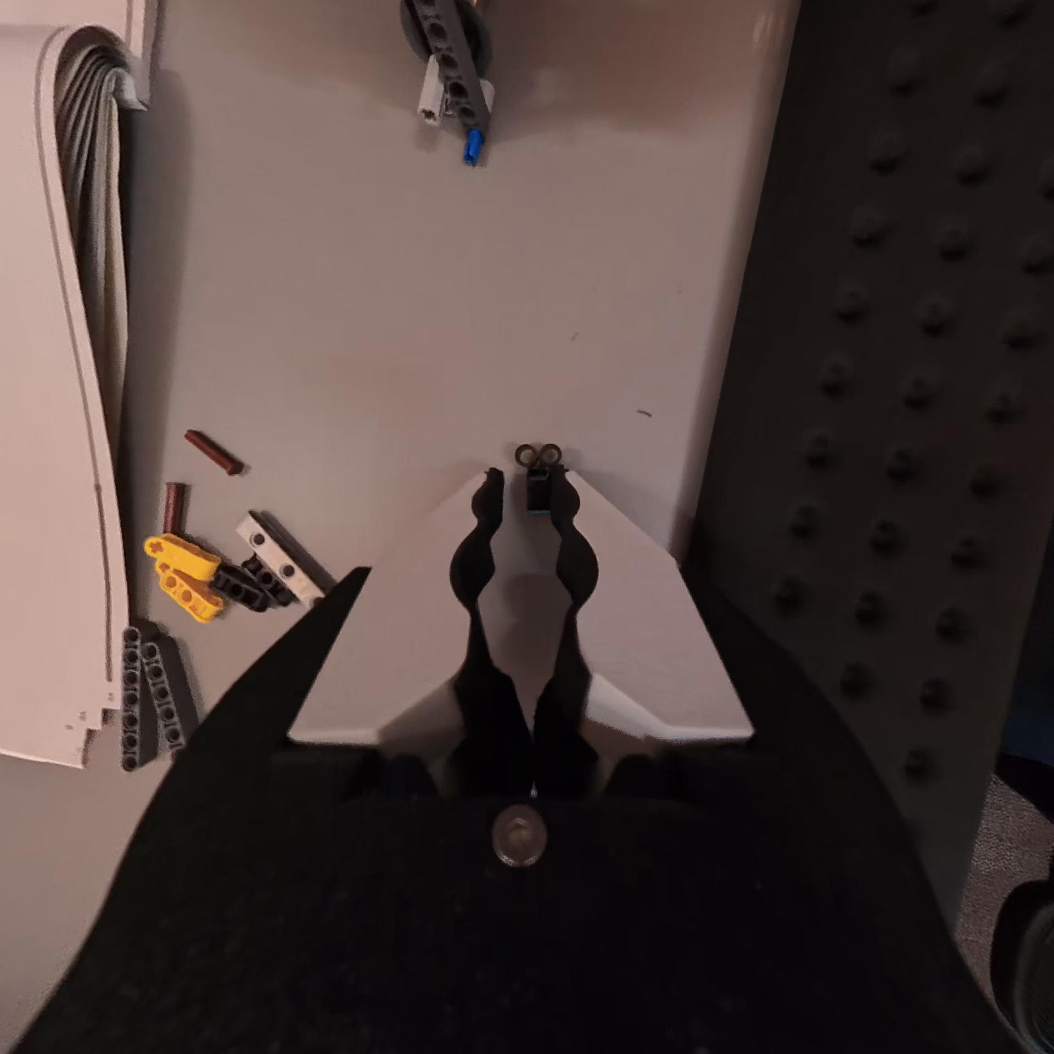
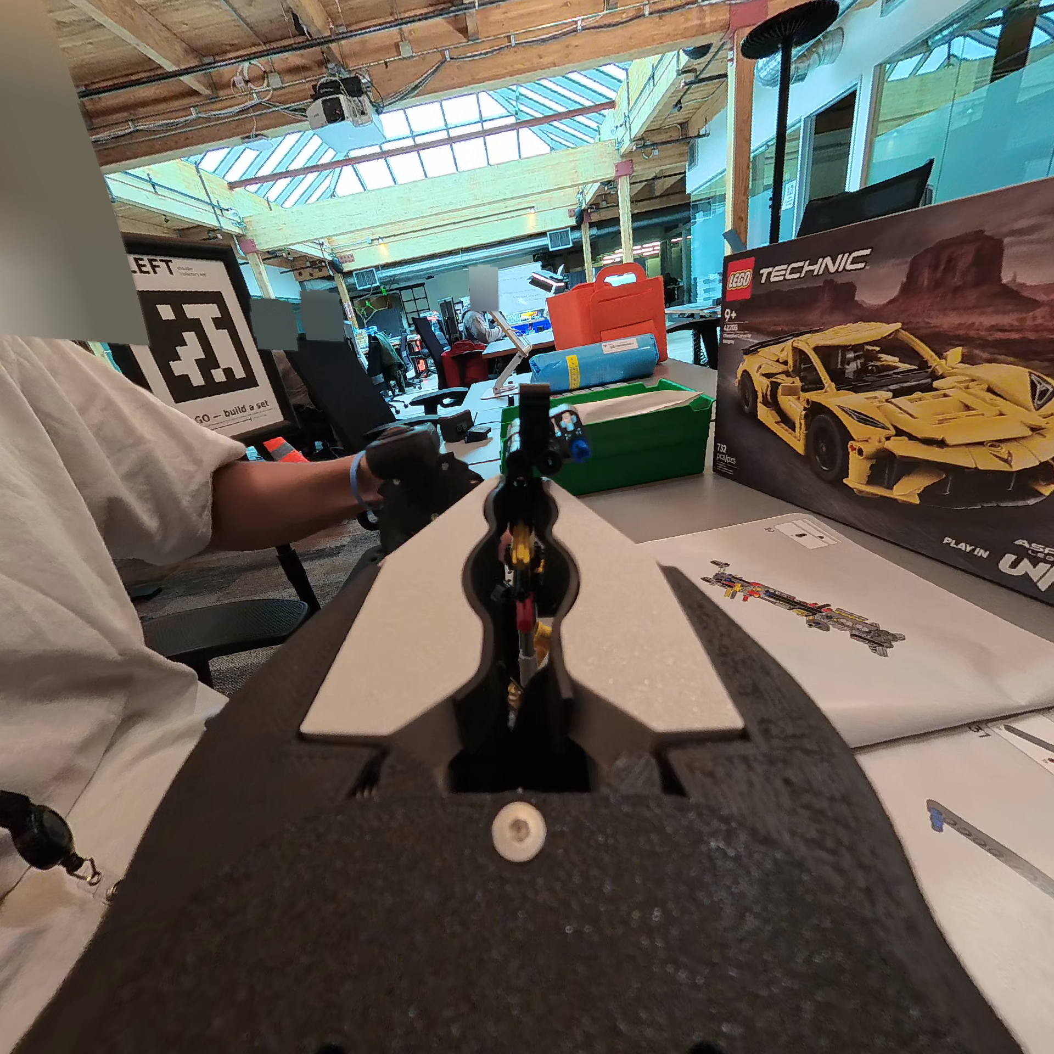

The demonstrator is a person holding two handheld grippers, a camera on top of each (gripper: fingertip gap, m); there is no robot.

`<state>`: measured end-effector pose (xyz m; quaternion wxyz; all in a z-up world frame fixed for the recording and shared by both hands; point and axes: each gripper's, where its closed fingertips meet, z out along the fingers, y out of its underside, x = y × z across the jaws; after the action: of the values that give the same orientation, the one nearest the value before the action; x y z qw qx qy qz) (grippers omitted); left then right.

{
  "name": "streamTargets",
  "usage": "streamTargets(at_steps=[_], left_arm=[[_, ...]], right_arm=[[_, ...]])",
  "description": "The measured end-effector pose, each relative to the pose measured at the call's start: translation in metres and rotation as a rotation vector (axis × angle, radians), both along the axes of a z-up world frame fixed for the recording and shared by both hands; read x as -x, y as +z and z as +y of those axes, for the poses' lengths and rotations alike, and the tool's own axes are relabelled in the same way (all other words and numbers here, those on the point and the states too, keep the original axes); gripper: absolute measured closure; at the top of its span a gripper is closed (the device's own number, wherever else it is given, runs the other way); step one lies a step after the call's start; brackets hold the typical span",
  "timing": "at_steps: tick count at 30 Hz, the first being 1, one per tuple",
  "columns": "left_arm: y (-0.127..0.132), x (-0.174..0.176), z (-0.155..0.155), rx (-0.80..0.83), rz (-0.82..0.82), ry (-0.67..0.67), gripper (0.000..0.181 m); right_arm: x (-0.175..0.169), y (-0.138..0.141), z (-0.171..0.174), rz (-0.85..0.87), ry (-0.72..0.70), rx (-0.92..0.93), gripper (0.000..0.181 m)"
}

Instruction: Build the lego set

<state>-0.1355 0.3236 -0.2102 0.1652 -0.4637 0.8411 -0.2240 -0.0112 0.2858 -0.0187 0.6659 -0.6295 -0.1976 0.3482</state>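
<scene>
In the left wrist view my left gripper [image 1: 527,482] points down at the pale table [image 1: 399,313], its jaws slightly apart. A small black connector with two rings [image 1: 539,476] sits between the tips, against the right finger, with a gap to the left finger. In the right wrist view my right gripper [image 2: 520,490] is shut on a long lego assembly [image 2: 525,570] of black, yellow and red parts. The assembly runs along the fingers, and its end with a blue pin [image 2: 579,450] sticks out past the tips. The left gripper [image 2: 410,462] shows farther off in a person's hand.
Loose parts lie left of my left gripper: yellow pieces [image 1: 182,576], black connectors [image 1: 251,584], a white beam [image 1: 274,556], brown axles [image 1: 214,452], grey beams [image 1: 148,696]. A sub-assembly [image 1: 453,74] lies ahead. The open instruction booklet [image 2: 798,616], set box [image 2: 884,371] and green bin [image 2: 627,439] stand to the right. Tip to tip, the grippers are about 25 cm apart.
</scene>
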Motion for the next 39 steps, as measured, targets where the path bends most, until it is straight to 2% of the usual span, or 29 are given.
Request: streamTargets(at_steps=[8,10,12,15,19,24,26,29,33,39], left_arm=[[-0.006,0.011,0.002,0.095,-0.007,0.042,0.171],[-0.006,0.008,0.001,0.101,-0.004,0.072,0.167],[-0.003,0.003,0.0,0.103,-0.026,0.095,0.149],[0.015,0.002,-0.002,0.169,-0.101,0.108,0.147],[0.007,0.02,0.014,0.104,-0.074,0.113,0.16],[-0.005,0.019,0.008,0.087,-0.065,0.077,0.161],[-0.005,0.016,0.004,0.08,-0.08,0.052,0.174],[-0.003,0.018,0.001,0.03,-0.077,0.011,0.174],[0.012,0.035,0.014,-0.068,0.096,-0.036,0.174],[0.022,0.06,0.057,-0.364,0.573,-0.149,0.175]], right_arm=[[-0.001,0.0,0.001,0.011,-0.001,0.003,0.174],[-0.001,0.0,0.001,0.012,0.0,0.003,0.174],[-0.001,0.0,0.001,0.013,0.001,0.004,0.174],[-0.002,0.0,0.0,0.015,0.001,0.004,0.174],[-0.002,-0.001,0.0,0.017,0.004,0.006,0.174],[-0.001,0.0,0.0,0.018,0.009,0.004,0.174],[-0.002,0.0,0.0,0.021,0.007,0.005,0.174],[-0.003,0.0,0.0,0.027,0.006,0.008,0.174],[-0.001,0.0,0.0,0.019,0.009,0.007,0.174],[0.002,0.0,0.0,0.006,0.012,0.004,0.174]])
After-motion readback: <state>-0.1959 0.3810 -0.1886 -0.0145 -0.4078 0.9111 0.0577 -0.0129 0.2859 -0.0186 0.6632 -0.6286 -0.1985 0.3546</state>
